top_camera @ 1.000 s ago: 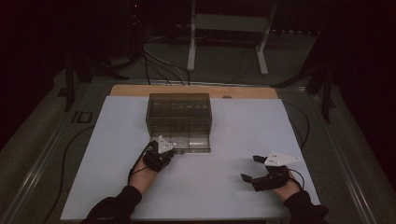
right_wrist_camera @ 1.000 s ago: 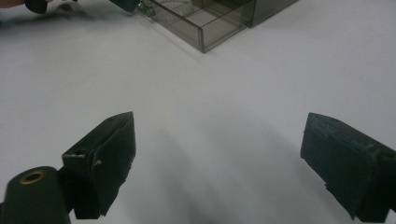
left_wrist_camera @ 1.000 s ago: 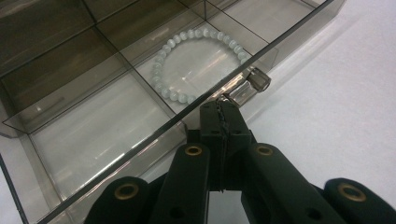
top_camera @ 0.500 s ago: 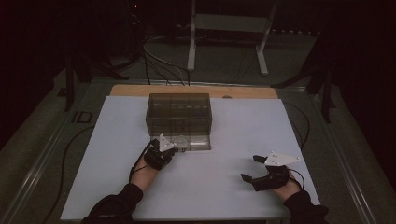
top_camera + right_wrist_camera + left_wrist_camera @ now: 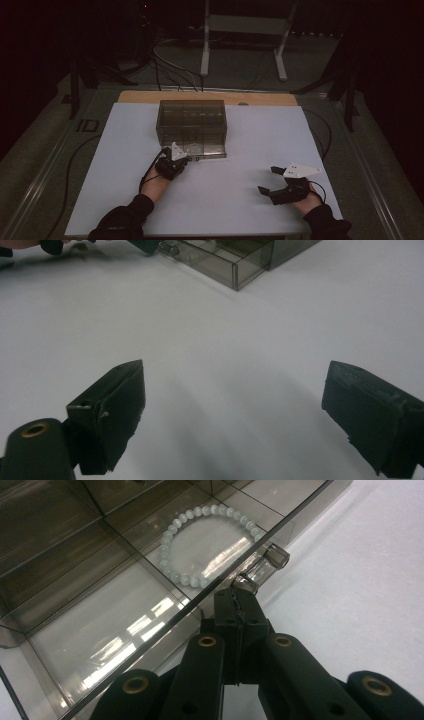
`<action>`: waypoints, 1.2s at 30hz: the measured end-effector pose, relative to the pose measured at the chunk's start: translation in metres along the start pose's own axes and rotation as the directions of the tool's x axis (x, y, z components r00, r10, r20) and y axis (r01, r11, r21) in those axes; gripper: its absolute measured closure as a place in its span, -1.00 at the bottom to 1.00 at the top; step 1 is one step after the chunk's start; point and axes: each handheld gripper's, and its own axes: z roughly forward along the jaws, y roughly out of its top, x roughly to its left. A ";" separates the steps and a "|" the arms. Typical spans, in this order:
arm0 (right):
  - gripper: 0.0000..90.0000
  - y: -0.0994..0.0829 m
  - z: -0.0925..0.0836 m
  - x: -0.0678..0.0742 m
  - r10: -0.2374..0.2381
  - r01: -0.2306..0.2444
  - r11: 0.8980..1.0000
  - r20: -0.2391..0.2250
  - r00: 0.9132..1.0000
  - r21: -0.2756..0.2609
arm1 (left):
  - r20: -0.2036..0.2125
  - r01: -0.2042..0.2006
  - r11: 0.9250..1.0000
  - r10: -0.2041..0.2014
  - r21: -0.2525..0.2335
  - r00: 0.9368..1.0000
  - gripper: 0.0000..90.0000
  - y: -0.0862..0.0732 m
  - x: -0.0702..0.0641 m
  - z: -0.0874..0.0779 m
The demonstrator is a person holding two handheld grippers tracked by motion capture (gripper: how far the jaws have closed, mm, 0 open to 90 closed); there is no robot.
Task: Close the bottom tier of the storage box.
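While my left hand-held gripper sits pressed together at the drawer's handle, bracelet inside the drawer, my right hand-held gripper rests spread on the surface.

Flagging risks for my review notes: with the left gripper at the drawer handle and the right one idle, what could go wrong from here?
1. The left gripper is shut just below the small clear handle, seemingly beside it, not on it; a pull may slip off.
2. Nothing braces the box; the right gripper rests open on the table, apart from it, so a tug could drag the whole box.
3. The bead bracelet lies loose in a drawer compartment; a jerk may toss it.
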 end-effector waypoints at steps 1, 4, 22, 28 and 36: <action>-0.77 0.000 0.000 0.000 0.002 -0.002 1.000 -0.001 1.000 -0.003 | 0.000 0.000 1.000 0.000 0.001 1.000 1.00 0.000 0.000 0.000; -0.77 0.000 0.000 0.000 0.002 -0.002 1.000 -0.001 1.000 -0.003 | -0.003 -0.003 1.000 0.003 0.001 1.000 1.00 0.001 0.002 0.001; -0.77 0.000 0.000 0.000 0.001 -0.001 1.000 -0.001 1.000 -0.002 | -0.018 -0.011 1.000 0.011 0.012 1.000 1.00 0.004 0.009 0.008; -0.77 0.000 0.000 0.000 0.002 -0.002 1.000 -0.002 1.000 -0.001 | -0.025 -0.014 1.000 0.015 0.014 1.000 1.00 0.005 0.011 0.010; -0.77 0.000 0.000 0.000 0.002 -0.002 1.000 -0.001 1.000 -0.002 | -0.034 -0.020 1.000 0.020 0.016 0.999 1.00 0.007 0.013 0.013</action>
